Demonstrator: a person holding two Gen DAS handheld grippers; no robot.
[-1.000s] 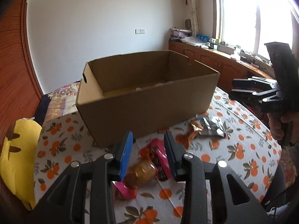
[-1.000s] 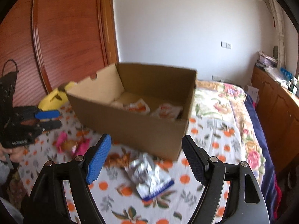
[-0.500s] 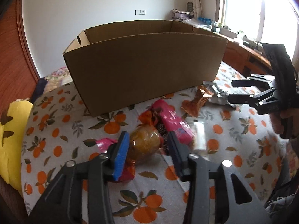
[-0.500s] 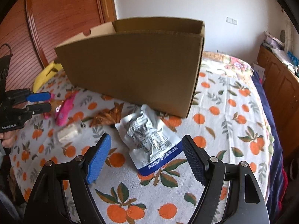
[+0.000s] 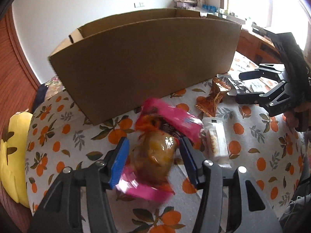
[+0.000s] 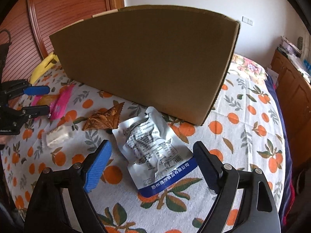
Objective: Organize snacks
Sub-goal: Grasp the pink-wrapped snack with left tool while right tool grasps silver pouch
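A brown cardboard box [image 5: 147, 62] stands on the orange-print tablecloth; it also fills the right wrist view [image 6: 147, 62]. My left gripper [image 5: 153, 161] is open, its jaws on either side of an amber clear-wrapped snack [image 5: 155, 159] lying on a pink packet [image 5: 175, 116]. My right gripper [image 6: 151, 165] is open, low over a silver pouch with a blue band [image 6: 153, 149]. A brown wrapper [image 6: 105, 118] and a white bar [image 5: 215, 141] lie between them.
A yellow plush toy [image 5: 11, 155] lies at the table's left edge. The right gripper [image 5: 246, 85] shows in the left wrist view, the left gripper [image 6: 37, 99] in the right wrist view. A wooden cabinet [image 6: 291, 81] stands to the right, a wooden door [image 6: 64, 13] behind.
Both grippers have dropped toward the table. The left one has closed in around the amber snack, the right one over the silver pouch. Both jaws stay open.
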